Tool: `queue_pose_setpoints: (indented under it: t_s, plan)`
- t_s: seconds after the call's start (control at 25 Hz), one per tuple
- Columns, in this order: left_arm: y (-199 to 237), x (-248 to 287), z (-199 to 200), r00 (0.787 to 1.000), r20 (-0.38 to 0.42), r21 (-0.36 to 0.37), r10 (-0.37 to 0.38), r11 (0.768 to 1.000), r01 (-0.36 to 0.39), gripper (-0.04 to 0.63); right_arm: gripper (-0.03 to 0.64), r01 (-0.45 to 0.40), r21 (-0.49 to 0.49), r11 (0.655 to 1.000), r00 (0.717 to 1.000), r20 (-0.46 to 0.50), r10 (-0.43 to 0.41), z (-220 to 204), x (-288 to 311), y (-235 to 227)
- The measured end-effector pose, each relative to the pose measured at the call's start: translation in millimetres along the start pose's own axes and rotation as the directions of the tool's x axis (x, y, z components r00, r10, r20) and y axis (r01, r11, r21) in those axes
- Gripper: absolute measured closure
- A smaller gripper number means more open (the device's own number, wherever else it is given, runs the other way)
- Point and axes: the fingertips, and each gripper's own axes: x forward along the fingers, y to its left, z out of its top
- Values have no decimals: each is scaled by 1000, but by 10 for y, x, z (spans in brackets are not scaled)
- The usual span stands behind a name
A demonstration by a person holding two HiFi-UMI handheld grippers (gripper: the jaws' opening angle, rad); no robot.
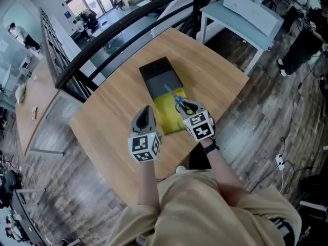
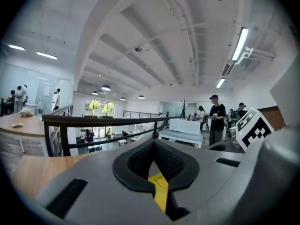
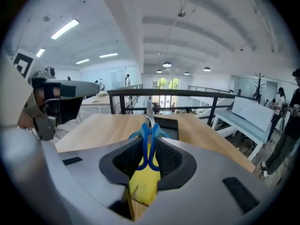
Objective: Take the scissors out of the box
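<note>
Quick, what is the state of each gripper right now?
Left gripper: closed, nothing seen between its jaws.
Right gripper: closed on the scissors, by the blue handles.

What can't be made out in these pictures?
- Whether the left gripper grips anything: its own view shows a yellow strip between the jaws, either clamped or just the yellow box behind.
- Yellow box's near end: head view, the right gripper and scissors cover it.
- The black box part: head view, lid or tray unclear.
</note>
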Motion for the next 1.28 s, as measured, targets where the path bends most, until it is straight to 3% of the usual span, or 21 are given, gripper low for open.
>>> queue_pose_setpoints:
  t_s: [0.2,0.44,0.68,0.92,1.28]
  plan:
    - [-49,-168,374,997,73,38,7,999,-10,584,531,63,12,998,982,177,-65,555,-477,-94]
    - [-218,-359,491,994,106,59,-4,998,-2,584,531,139,-1,990,938,319,-131,932,-1000,-114]
    - [-365,-539,826,986,166,87,-7,996,-7,584,531,115,57,992,878,461,-129,1269,-1472,-21]
    - [-426,-639,1099,974,225,94,-1,995,-20,584,531,189,27,982,845,504,-177,1407,-1690,-60]
    - [-392,-488,1150,974,229,104,5,994,-30,584,531,185,7,983,847,506,-163,1502,-1565,-139]
